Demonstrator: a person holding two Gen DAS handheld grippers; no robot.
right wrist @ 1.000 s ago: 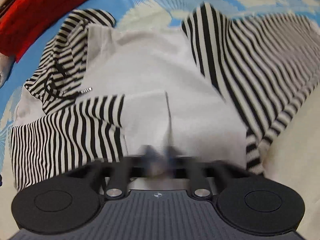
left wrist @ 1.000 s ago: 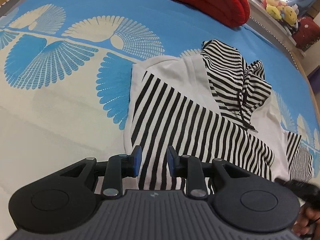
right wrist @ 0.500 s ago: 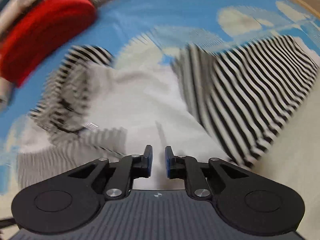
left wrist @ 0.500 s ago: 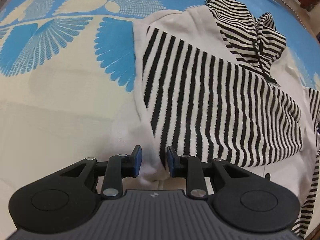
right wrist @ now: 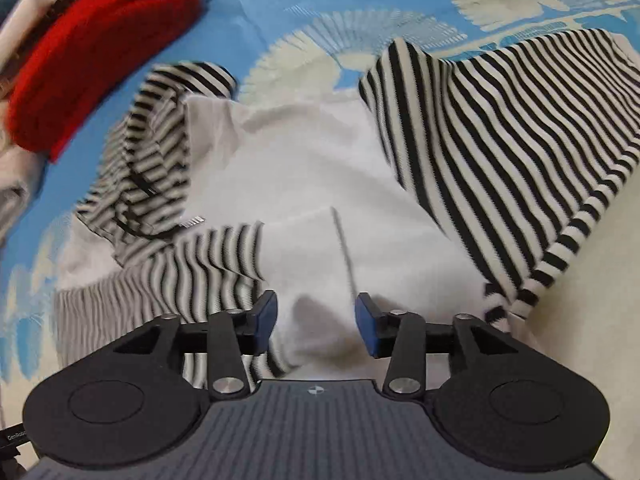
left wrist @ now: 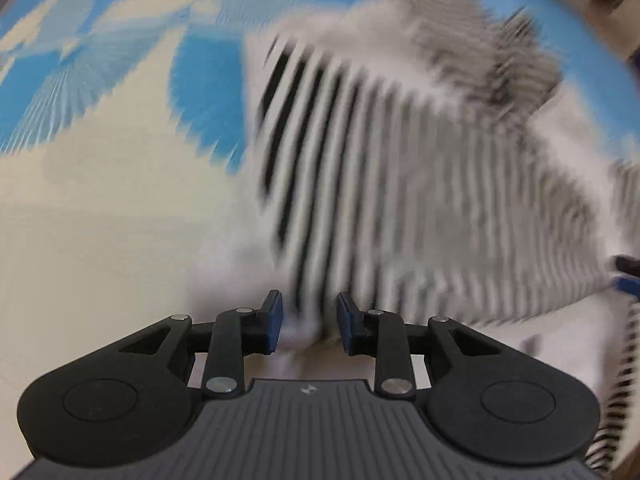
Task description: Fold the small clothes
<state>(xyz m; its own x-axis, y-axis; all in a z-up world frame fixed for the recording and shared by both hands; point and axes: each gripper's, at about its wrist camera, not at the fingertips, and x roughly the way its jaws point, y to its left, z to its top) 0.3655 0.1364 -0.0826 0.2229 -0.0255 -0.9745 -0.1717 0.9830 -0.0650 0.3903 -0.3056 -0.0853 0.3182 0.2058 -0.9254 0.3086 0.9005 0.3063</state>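
The hooded top [right wrist: 304, 168] lies spread on the bed [right wrist: 280, 8]. In the right wrist view its hood [right wrist: 160, 140] is to the left, one sleeve [right wrist: 500, 140] folded across the body on the right, the other sleeve [right wrist: 192, 276] across the lower left. A folded blanket [right wrist: 92, 64] lies behind the hood at upper left. The left wrist view is blurred; a fold of the top seems to lie between the left tool's [left wrist: 309, 322] fingers.

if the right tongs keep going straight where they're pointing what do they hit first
Most likely the white body of the striped hoodie: the opening right tongs hang over its fabric, nothing gripped. Depth is unclear.
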